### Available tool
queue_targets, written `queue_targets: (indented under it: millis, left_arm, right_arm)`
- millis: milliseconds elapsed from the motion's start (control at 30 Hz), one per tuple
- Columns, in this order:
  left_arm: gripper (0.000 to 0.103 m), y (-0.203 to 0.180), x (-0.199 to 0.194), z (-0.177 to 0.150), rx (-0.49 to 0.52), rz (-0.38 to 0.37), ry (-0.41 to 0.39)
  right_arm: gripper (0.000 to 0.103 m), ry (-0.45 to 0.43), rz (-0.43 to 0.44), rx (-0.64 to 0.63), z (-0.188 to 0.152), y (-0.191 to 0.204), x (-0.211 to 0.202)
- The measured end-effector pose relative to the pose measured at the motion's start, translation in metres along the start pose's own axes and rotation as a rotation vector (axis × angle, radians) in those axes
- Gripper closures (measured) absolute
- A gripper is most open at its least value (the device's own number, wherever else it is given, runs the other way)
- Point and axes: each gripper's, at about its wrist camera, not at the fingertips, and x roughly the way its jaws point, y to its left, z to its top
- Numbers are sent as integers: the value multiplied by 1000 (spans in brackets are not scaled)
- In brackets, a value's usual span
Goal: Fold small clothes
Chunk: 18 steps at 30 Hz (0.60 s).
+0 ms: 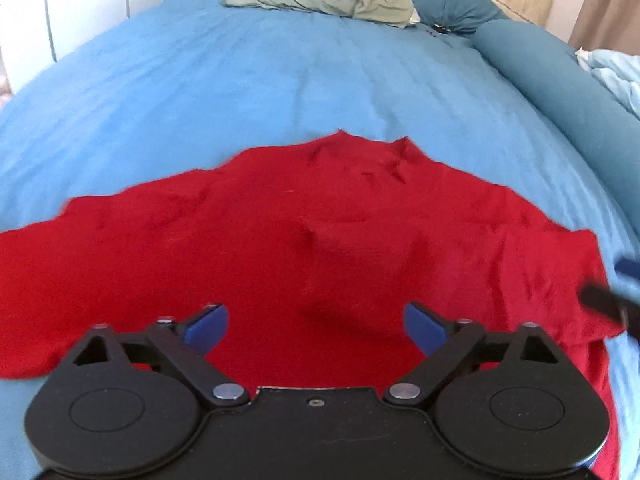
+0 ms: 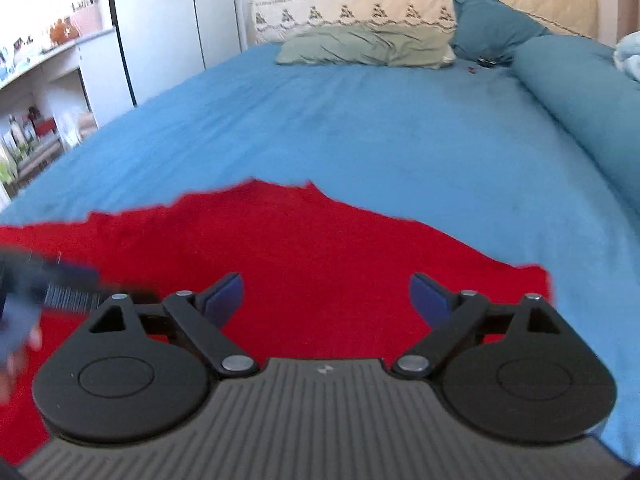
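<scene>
Two grippers hover over your red garment [image 1: 280,248], which lies spread (a little rumpled) on the blue bedsheet [image 1: 240,80]. Your left gripper [image 1: 316,326] has its jaws spread, nothing between them; your right gripper [image 2: 326,300] is likewise wide apart and empty above the cloth's right part.

The red garment [image 1: 304,240] runs past the frame's left edge.
</scene>
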Motion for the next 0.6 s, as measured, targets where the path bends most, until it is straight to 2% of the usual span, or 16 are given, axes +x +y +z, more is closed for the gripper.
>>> queue_targets:
  millis: [100,167,267,333,367,433,500,600]
  left_arm:
    - [27,-10,17,1,-1,-13,50]
    - [31,-15,24,-1,-7,-5,68]
    - [40,-20,28,-2,-16,12,47]
    - [58,-24,29,-1,-5,25,26]
    - [63,-27,30,0,-2,26,16]
    - [99,-34,33,5,5,23,-2]
    - [99,-37,26,13,13,52,-46]
    - [99,-28,-6,30,-28,44,-158]
  right_arm:
    - [0,31,-58,-2,-21,-23,-11]
    - [0,58,-95,37,-38,-38,-17]
    - [0,90,-160,110,-58,-53,-20]
    - [0,114,-206,142,-67,-56,-18]
    - [0,126,-225,160,-72,-58,-17]
    - [0,142,-261,189,-81,-64,-14]
    - [0,141,-315,201,-84,-65,-12]
    - [0,137,-350,195,-85,-71,-2]
